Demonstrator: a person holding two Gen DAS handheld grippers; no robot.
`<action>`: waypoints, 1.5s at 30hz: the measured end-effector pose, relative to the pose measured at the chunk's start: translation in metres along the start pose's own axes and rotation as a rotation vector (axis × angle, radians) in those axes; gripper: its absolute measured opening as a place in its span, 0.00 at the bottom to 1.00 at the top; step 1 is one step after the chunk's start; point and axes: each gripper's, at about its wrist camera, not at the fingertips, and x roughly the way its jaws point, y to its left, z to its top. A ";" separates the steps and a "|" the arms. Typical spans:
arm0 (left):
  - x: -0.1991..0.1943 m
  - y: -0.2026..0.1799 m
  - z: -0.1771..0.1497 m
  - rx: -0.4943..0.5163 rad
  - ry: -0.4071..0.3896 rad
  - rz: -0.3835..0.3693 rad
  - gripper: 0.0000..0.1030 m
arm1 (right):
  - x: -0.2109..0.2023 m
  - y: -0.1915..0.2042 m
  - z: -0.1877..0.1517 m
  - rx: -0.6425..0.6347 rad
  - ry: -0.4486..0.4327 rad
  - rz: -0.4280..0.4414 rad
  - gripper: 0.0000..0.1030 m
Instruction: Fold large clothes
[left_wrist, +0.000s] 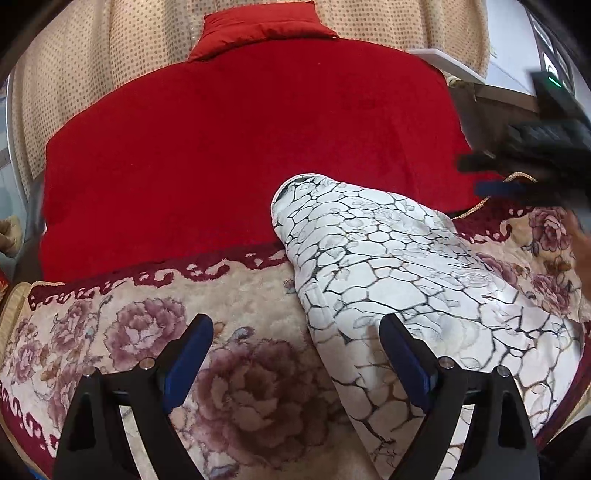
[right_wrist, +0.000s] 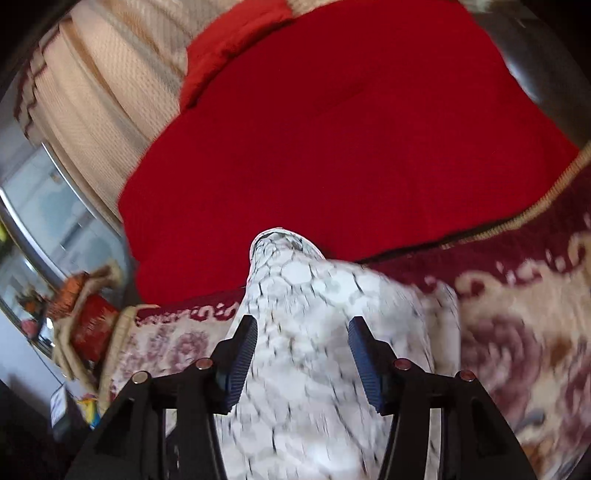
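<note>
The left gripper (left_wrist: 297, 354) has its fingers spread wide and empty. The right-hand finger (left_wrist: 402, 354) sits over the near edge of the white garment (left_wrist: 399, 266); the left-hand one is over the bare floral rug (left_wrist: 110, 332). The cloth lies from about twelve to four o'clock of that gripper, beside the gap rather than in it, and whether the finger touches it cannot be told.

The right gripper (right_wrist: 303, 354) has its fingers partly apart, no longer widening much. The garment (right_wrist: 306, 369) runs straight through the gap and on to a narrow end at twelve o'clock. The finger pads (right_wrist: 243, 354) stand off the fabric on both sides as far as the blur allows, so nothing looks pinched. In the left view this gripper (left_wrist: 517, 177) shows as a dark smear at two o'clock.

Judged from this, a fold of the garment has just been laid and let go, and the task is partway: the cloth is a long padded strip, its near part on the rug, its far tip on the red blanket (left_wrist: 240, 147). The next move probably calls for picking a fresh edge, likely the far tip or a long side, and carrying it across without dragging the lower layer.
</note>
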 end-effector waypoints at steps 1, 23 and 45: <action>0.002 0.001 0.000 0.001 0.001 0.008 0.89 | 0.008 0.003 0.007 -0.005 0.011 0.003 0.54; 0.027 0.017 0.001 -0.036 0.043 0.036 0.89 | 0.047 0.027 -0.012 -0.043 0.120 -0.066 0.51; 0.000 -0.007 -0.012 0.069 -0.005 0.066 0.89 | -0.053 0.022 -0.149 -0.123 0.118 -0.134 0.51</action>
